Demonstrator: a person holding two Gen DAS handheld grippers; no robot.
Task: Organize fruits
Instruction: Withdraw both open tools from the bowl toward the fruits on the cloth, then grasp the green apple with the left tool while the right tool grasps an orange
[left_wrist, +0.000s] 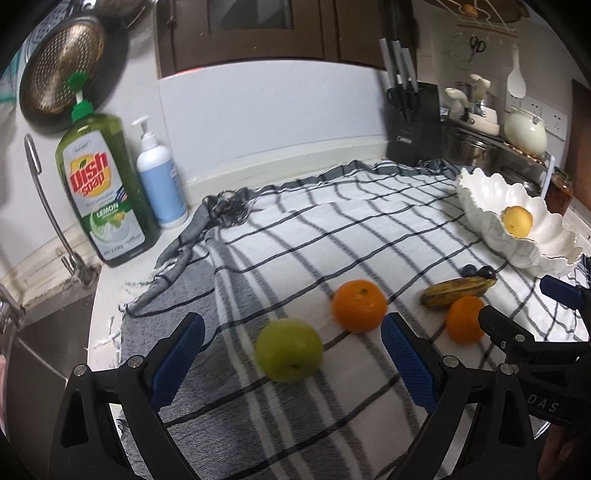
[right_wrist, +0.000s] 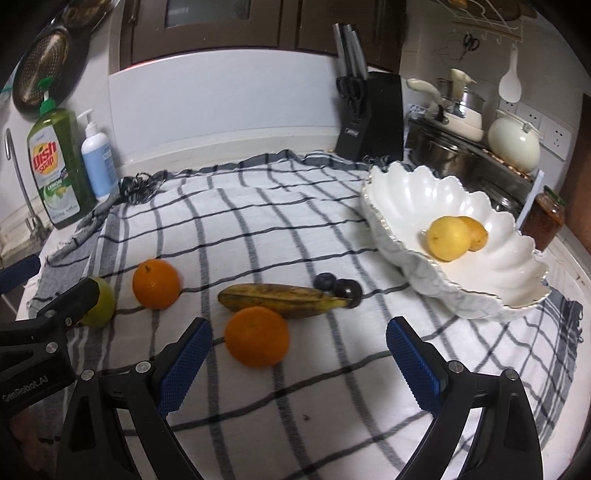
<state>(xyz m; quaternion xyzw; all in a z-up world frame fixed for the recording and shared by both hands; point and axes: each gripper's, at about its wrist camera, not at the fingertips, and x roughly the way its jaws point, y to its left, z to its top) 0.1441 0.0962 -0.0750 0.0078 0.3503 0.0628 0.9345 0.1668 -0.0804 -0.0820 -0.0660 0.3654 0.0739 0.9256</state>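
- Left wrist view: we hold the left gripper (left_wrist: 291, 354) with jaws released, spread wide around a green apple (left_wrist: 289, 350) lying on the checked cloth (left_wrist: 295, 229), not touching it.
- Right gripper (right_wrist: 299, 350) jaws likewise released; an orange (right_wrist: 257, 335) sits just ahead between them.
- Beyond lie a second orange (right_wrist: 156, 283), a banana (right_wrist: 284, 300) and two dark plums (right_wrist: 338, 287).
- White scalloped bowl (right_wrist: 413, 195) at right holds two yellow fruits (right_wrist: 448, 238).

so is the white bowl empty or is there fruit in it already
Not empty. The white bowl holds two yellow fruits, side by side; the other fruit lies out on the checked cloth.
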